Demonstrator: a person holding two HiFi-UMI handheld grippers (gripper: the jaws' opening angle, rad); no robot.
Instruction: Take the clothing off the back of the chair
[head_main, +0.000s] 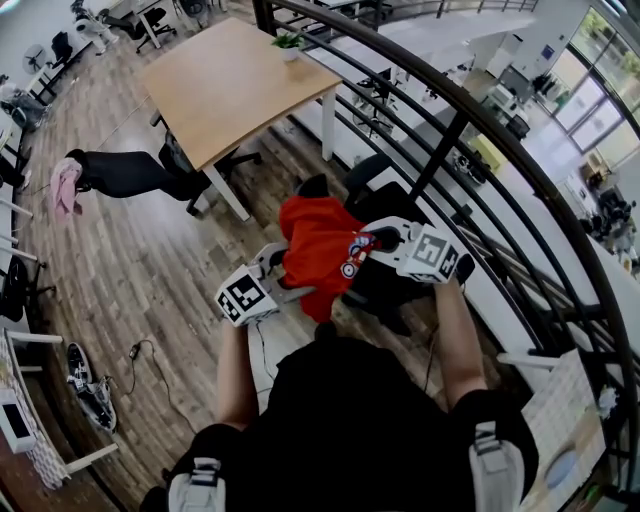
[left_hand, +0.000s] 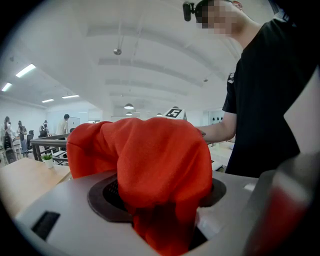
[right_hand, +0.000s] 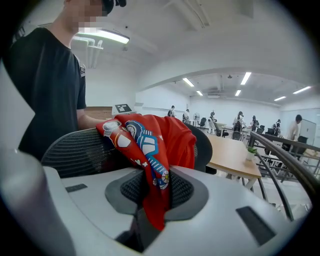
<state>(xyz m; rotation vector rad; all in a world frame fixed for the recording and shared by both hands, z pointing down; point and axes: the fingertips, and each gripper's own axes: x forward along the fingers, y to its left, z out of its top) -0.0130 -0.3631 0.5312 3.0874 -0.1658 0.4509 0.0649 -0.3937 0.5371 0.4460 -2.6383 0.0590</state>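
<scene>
Left of centre, left gripper (head_main: 273, 265) clamped on a bunched fold of red T-shirt (head_main: 318, 250). At centre, shirt draped over black mesh chair back (right_hand: 75, 150). Right of centre, right gripper (head_main: 378, 240) pinching its printed edge.

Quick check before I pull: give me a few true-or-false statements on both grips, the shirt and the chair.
1. The left gripper and the right gripper each pinch a fold of the red shirt. True.
2. The shirt is plain, with no print. False: a blue and white print shows by the right gripper.
3. The shirt lies over the back of the chair. True.
4. The chair is white. False: it is black mesh.
5. The wooden table is bare. False: a small plant stands at its far edge.
</scene>
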